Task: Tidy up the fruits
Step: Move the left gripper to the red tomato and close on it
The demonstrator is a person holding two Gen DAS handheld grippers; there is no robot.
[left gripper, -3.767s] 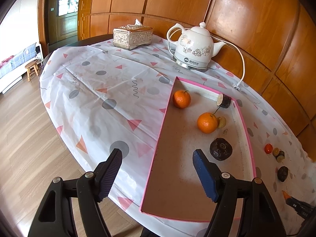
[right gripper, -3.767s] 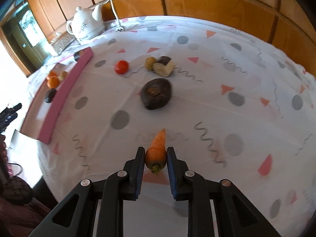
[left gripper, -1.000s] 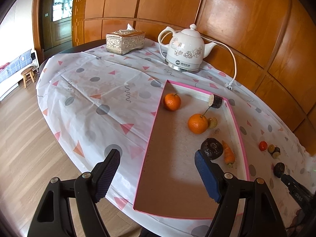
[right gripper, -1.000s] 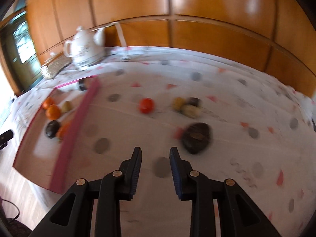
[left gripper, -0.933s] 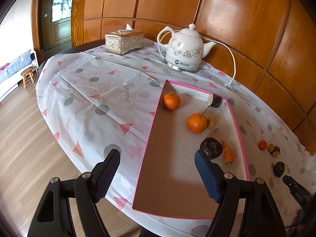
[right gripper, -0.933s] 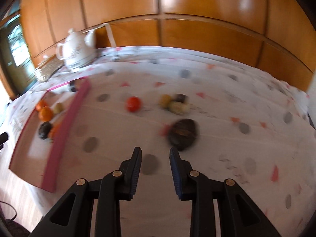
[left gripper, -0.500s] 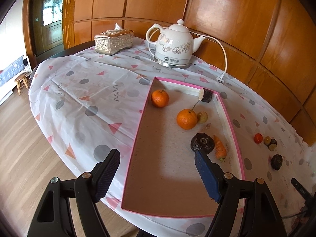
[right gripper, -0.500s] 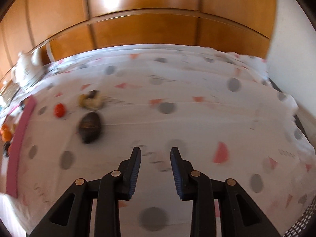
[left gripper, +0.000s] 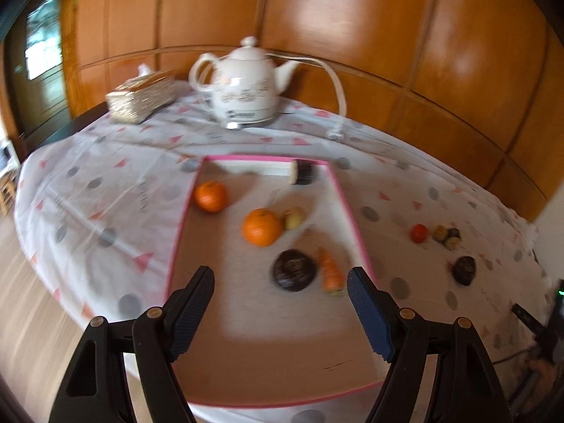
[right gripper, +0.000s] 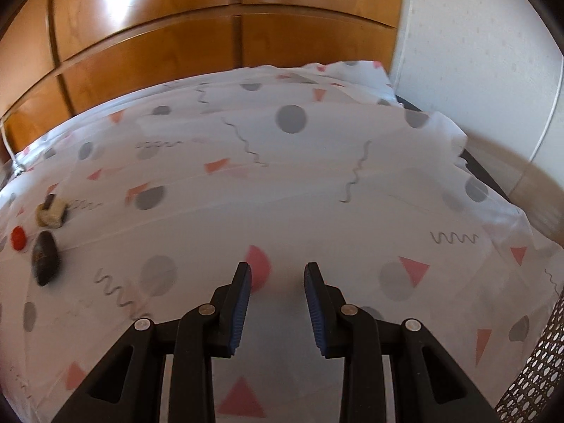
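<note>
In the left wrist view a pink-rimmed tray [left gripper: 352, 218] holds two oranges [left gripper: 262, 227] [left gripper: 210, 195], a small yellowish fruit [left gripper: 294, 218], a dark round fruit [left gripper: 293, 270], a carrot [left gripper: 330, 273] and a cut dark piece [left gripper: 302, 172]. My left gripper [left gripper: 280, 303] is open and empty over the tray's near end. On the cloth right of the tray lie a red fruit [left gripper: 419, 232], small fruits [left gripper: 447, 237] and a dark fruit [left gripper: 464, 270]. My right gripper [right gripper: 277, 276] is open and empty over bare cloth; the dark fruit [right gripper: 45, 262], the red fruit [right gripper: 17, 239] and the small pieces [right gripper: 51, 212] lie far left.
A white teapot [left gripper: 246, 88] with a cord and a tissue box [left gripper: 142, 97] stand at the back of the table. Wooden wall panels run behind. The table edge and a white wall [right gripper: 476, 53] are at the right of the right wrist view.
The carrot went from my right gripper into the tray beside the dark fruit. My right gripper has swung right, away from the fruits. My left gripper has shifted slightly; the view is blurred.
</note>
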